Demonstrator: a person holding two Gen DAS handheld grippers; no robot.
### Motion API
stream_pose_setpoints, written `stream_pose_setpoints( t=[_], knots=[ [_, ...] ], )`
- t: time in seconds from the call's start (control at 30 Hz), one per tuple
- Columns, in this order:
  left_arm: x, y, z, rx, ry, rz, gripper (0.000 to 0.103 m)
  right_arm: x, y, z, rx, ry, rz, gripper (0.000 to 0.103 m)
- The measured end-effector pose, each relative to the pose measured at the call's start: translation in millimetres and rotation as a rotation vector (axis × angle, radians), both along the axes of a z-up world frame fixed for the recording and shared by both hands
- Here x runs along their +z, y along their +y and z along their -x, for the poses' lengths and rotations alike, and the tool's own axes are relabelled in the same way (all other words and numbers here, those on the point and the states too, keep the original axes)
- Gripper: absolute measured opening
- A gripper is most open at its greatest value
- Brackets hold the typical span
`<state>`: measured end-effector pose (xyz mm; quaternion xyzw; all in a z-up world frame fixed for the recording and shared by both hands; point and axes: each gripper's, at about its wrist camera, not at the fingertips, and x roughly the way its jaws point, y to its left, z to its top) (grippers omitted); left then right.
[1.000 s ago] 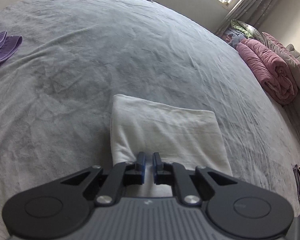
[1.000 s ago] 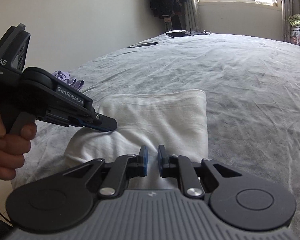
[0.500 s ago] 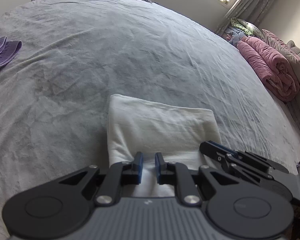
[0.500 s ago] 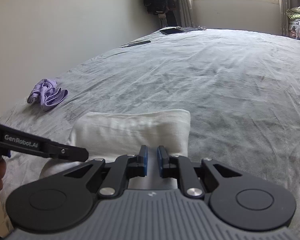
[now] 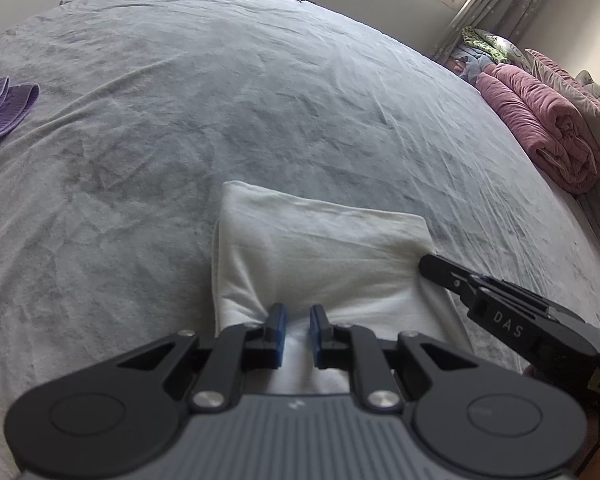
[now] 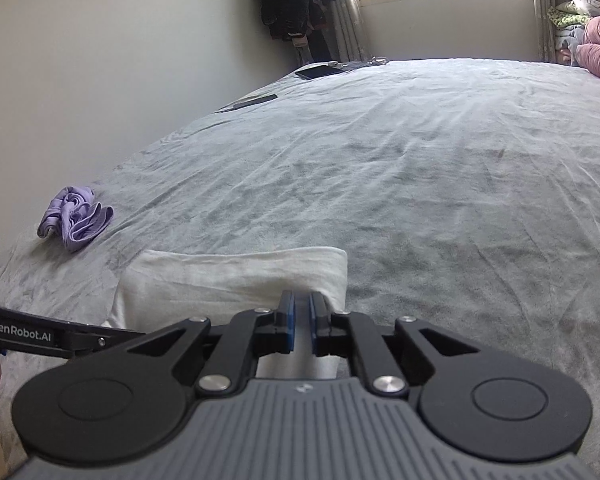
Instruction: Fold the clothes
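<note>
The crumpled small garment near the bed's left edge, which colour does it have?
Light purple, one plain colour with no pattern. The right wrist view shows it best.

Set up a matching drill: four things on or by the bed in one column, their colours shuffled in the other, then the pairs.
Things:
1. folded cloth
2. crumpled garment
3. rolled blanket
4. bedspread

Colours:
A. grey
B. pink
C. white
D. purple

Pairs: 1-C, 2-D, 3-B, 4-A
</note>
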<state>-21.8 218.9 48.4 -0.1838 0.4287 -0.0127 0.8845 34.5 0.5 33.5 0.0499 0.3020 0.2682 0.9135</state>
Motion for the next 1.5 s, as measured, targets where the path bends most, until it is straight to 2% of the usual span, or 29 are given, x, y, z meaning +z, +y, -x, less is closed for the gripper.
stream_pose_setpoints(
  t=[0.1, 0.23, 0.3, 0.33, 0.37, 0.67, 0.87, 0.9, 0.93, 0.97, 1.17, 1.27, 1.4, 1.5],
  knots=[
    [6, 0, -1, 0.009, -0.039, -0.010, 0.022, 1, 3, -7, -0.013, -0.011, 0.019, 0.017],
    [17, -4, -4, 0.030, -0.113, -0.102, 0.031, 0, 9, -20, -0.020, -0.007, 0.044, 0.019],
    [17, -1, -7, 0.044, -0.113, -0.089, 0.037, -4, 13, -25, -0.022, -0.002, 0.069, 0.023],
    [16, 2, -8, 0.053, -0.109, -0.077, 0.037, -6, 14, -26, -0.026, 0.001, 0.080, 0.030],
    [13, 4, -10, 0.060, -0.102, -0.070, 0.037, -8, 13, -27, -0.028, 0.005, 0.084, 0.031],
    [0, 12, -15, 0.089, -0.075, -0.032, 0.036, -10, 7, -27, -0.027, 0.018, 0.057, 0.030],
    [7, 14, -6, 0.106, -0.096, -0.014, 0.036, 3, -11, -2, -0.022, 0.003, -0.007, 0.030],
    [9, 14, -4, 0.108, -0.106, -0.011, 0.036, 5, -14, 4, -0.012, 0.000, -0.018, 0.026],
    [10, 14, 0, 0.109, -0.117, -0.010, 0.036, 6, -18, 12, -0.002, -0.011, -0.022, 0.017],
    [11, 15, 3, 0.109, -0.124, -0.008, 0.036, 8, -20, 20, 0.006, -0.020, -0.026, 0.014],
    [16, 9, 23, 0.092, -0.146, 0.020, 0.033, 11, -23, 51, 0.053, -0.041, -0.012, 0.013],
    [15, 2, 30, 0.067, -0.158, 0.017, 0.027, 5, -20, 61, 0.077, -0.042, 0.023, 0.013],
    [10, -3, 35, 0.057, -0.136, 0.017, 0.024, -2, -20, 67, 0.083, -0.028, 0.039, 0.012],
    [7, -7, 36, 0.049, -0.114, -0.010, 0.023, -4, -21, 68, 0.080, -0.021, 0.040, 0.012]
  ],
)
